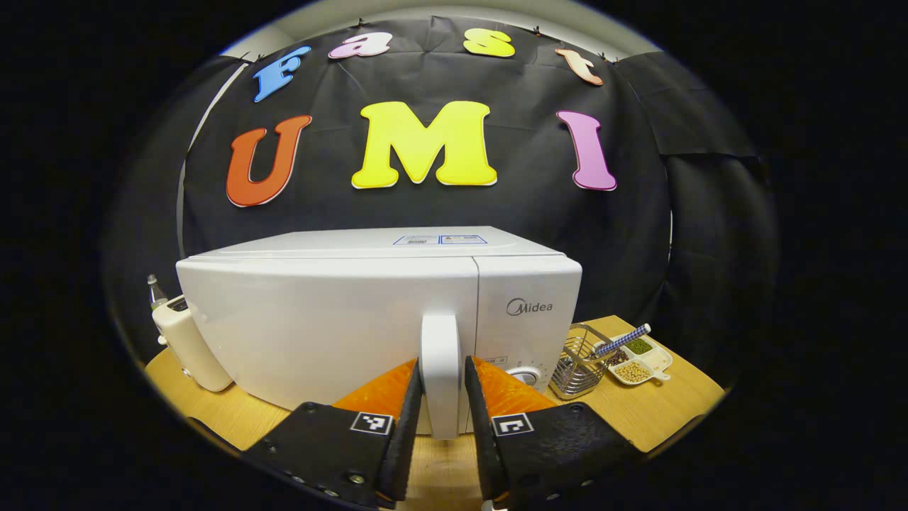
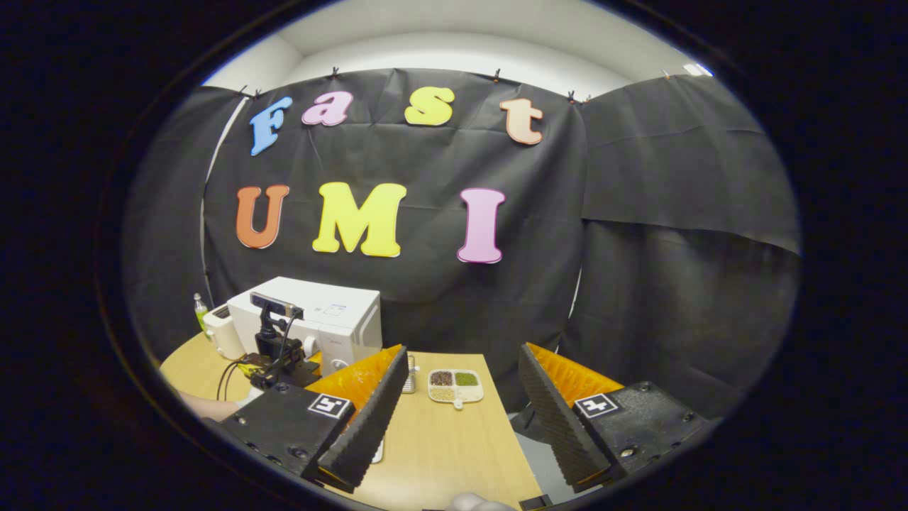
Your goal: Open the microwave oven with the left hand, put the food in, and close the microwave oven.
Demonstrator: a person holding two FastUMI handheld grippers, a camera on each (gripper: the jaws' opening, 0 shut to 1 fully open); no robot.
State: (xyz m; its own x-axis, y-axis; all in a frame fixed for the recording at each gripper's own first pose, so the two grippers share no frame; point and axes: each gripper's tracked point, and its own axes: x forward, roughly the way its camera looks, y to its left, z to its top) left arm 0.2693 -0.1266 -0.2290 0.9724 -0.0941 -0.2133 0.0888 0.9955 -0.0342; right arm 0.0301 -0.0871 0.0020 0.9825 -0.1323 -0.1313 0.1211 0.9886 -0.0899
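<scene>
The white microwave oven (image 1: 379,319) sits on the wooden table (image 1: 652,408) against the black cloth wall, its door shut and the upright white door handle (image 1: 440,372) near the door's right edge. The left gripper (image 1: 441,411) points straight at the front of the oven, level with the handle, its two fingers closed in on either side of the handle so they appear to clasp it. To the left of the oven stands a cream toaster (image 1: 188,344) with a small bottle (image 1: 156,289) behind it; to the right stand a wire basket (image 1: 578,362) and a divided dish of beans (image 1: 638,358), leaving bare tabletop in front. The right gripper (image 2: 454,397) is well to the right of the oven and back from it, jaws spread wide and holding nothing, above the open table edge.
</scene>
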